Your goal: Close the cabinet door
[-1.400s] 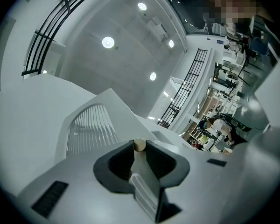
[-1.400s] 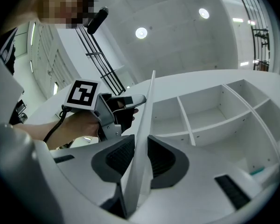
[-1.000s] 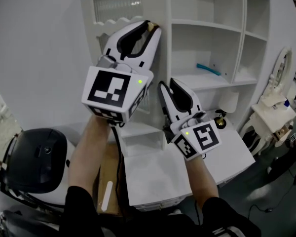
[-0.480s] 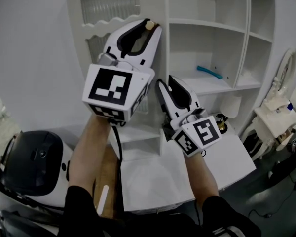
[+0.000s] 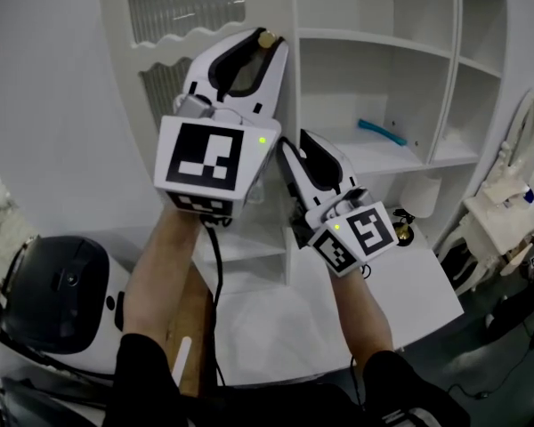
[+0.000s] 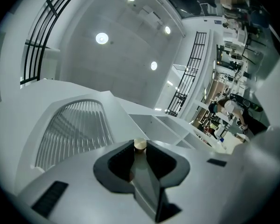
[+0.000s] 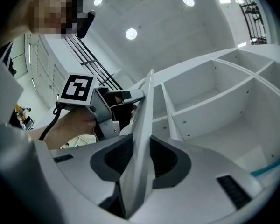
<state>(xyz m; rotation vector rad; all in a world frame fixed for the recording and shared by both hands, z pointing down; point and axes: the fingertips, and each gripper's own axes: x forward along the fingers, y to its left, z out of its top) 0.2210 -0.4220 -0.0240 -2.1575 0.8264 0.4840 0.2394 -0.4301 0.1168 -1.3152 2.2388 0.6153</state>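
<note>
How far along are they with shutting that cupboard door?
Done: the left gripper is clamped on the door knob. In hand: the cabinet door stands ajar, its edge out from the shelves. The right gripper straddles that edge, its jaws just loosened and not pressing. Left: swing it flush and let go.
</note>
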